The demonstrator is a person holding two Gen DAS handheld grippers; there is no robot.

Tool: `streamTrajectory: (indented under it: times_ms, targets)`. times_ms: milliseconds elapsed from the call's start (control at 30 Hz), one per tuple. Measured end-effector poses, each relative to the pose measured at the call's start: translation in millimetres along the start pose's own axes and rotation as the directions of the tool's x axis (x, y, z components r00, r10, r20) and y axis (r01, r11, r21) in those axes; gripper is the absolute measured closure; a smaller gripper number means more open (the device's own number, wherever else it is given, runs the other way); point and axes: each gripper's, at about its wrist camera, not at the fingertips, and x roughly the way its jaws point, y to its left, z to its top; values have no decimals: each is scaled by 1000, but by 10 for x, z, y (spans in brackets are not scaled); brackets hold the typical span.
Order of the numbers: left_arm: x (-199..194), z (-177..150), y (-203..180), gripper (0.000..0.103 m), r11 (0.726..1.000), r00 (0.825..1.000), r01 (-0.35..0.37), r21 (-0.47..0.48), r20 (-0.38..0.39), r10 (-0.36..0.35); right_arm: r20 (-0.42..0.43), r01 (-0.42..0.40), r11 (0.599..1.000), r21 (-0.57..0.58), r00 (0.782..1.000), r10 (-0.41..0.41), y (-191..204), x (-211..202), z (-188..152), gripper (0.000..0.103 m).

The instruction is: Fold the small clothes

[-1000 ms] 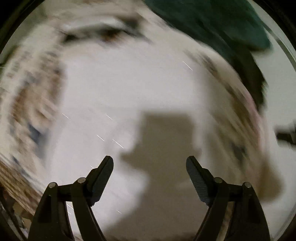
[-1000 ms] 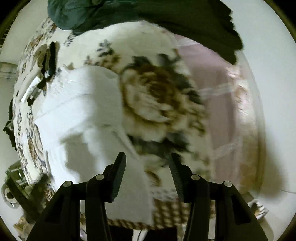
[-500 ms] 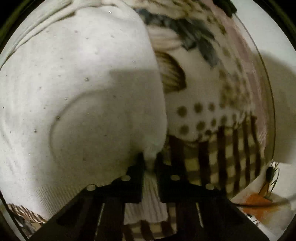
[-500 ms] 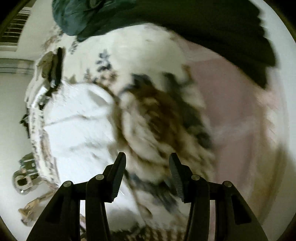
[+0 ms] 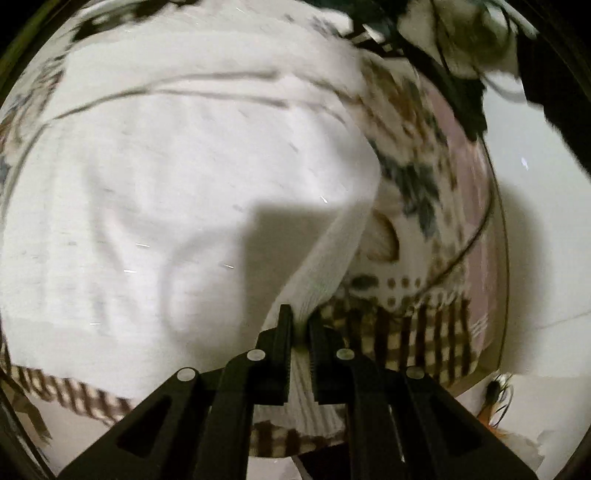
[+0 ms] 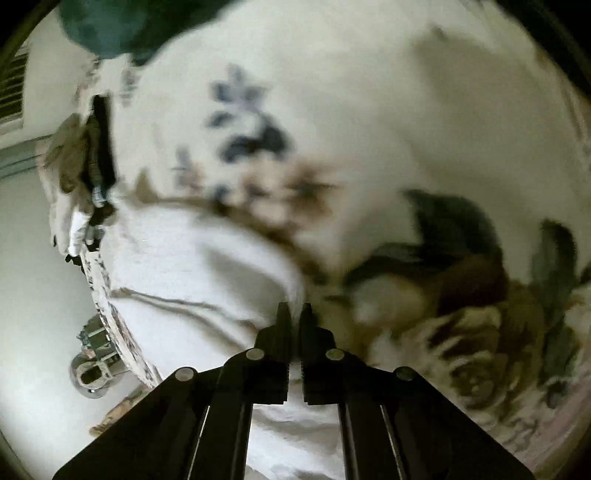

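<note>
A white knit garment (image 5: pixel 155 206) lies spread on a floral tablecloth (image 5: pixel 417 192). My left gripper (image 5: pixel 300 325) is shut on its ribbed hem at the right edge and lifts that edge a little off the cloth. In the right wrist view the same white garment (image 6: pixel 192 280) lies at the lower left, and my right gripper (image 6: pixel 294 314) is shut on another edge of it. Both views are blurred by motion.
A dark green garment (image 6: pixel 122 26) lies at the far side of the table; dark clothing also shows in the left wrist view (image 5: pixel 443 66). A metal fitting (image 6: pixel 94 354) stands on the floor left of the table edge. An orange object (image 5: pixel 491 421) lies on the floor.
My left gripper closed on the garment's hem and has lifted it. My right gripper, open half a second ago, moved down to the garment's edge and shut on it.
</note>
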Motion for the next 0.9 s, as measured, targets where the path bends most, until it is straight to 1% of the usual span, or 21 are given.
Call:
streamTrajectory:
  times_ms: [67, 133, 167, 200, 233, 267, 300, 333, 367, 400, 433, 500, 533, 633, 700, 767, 833, 900]
  targets:
    - [-234, 38, 231, 97, 999, 999, 6, -45, 37, -5, 31, 31, 999, -39, 999, -30, 289, -150, -66, 99]
    - [-471, -5, 540, 97, 995, 997, 13, -101, 73, -5, 52, 47, 996, -71, 998, -44, 586, -299, -122, 99]
    - [-538, -2, 663, 98, 991, 996, 17, -131, 87, -6, 66, 64, 993, -97, 996, -58, 804, -378, -150, 99]
    - [-643, -21, 816, 98, 986, 995, 26, -167, 101, -9, 83, 85, 988, -127, 994, -75, 1069, -452, -183, 99]
    - [-747, -48, 970, 98, 979, 993, 26, -201, 114, -3, 89, 91, 986, -143, 993, -79, 1235, -492, -205, 99]
    - [-841, -66, 1120, 98, 972, 992, 27, -234, 125, 3, 97, 104, 979, -175, 991, -88, 1559, -520, -246, 99]
    - [-918, -96, 1289, 98, 963, 991, 32, -268, 132, 4, 103, 115, 974, -195, 990, -96, 1739, -543, -274, 99]
    - [-994, -130, 1473, 98, 952, 990, 30, -303, 140, 13, 108, 127, 967, -220, 989, -105, 1998, -528, -316, 99]
    - [-1043, -174, 1629, 98, 943, 988, 30, -332, 150, 22, 106, 141, 956, -259, 987, -117, 2356, -453, -373, 99]
    - [-1082, -214, 1792, 98, 933, 988, 29, -359, 155, 29, 105, 150, 947, -283, 987, -125, 2536, -416, -409, 99]
    - [-1116, -257, 1973, 98, 922, 987, 22, -386, 157, 42, 104, 165, 934, -316, 985, -139, 2807, -326, -452, 99]
    - [-1149, -330, 2287, 98, 899, 985, 22, -436, 162, 55, 106, 205, 898, -389, 978, -178, 3405, -3, -557, 99]
    - [-1176, -361, 2470, 98, 886, 986, 27, -464, 161, 54, 108, 223, 885, -409, 975, -196, 3603, 135, -600, 99]
    - [-1163, -465, 2904, 98, 847, 984, 41, -530, 170, 59, 131, 302, 826, -475, 953, -274, 4335, 786, -721, 99]
    - [-1125, -526, 3185, 98, 817, 983, 50, -575, 173, 62, 148, 345, 799, -493, 938, -313, 4666, 1175, -789, 99]
    - [-1097, -565, 3359, 98, 796, 983, 54, -603, 173, 64, 151, 374, 782, -499, 926, -347, 4859, 1526, -840, 99]
    - [-1007, -614, 3528, 98, 780, 985, 59, -624, 162, 55, 158, 415, 757, -505, 907, -391, 5012, 1873, -889, 100]
    - [-850, -635, 3665, 98, 769, 988, 62, -637, 147, 42, 170, 455, 733, -506, 886, -432, 5051, 2137, -915, 99]
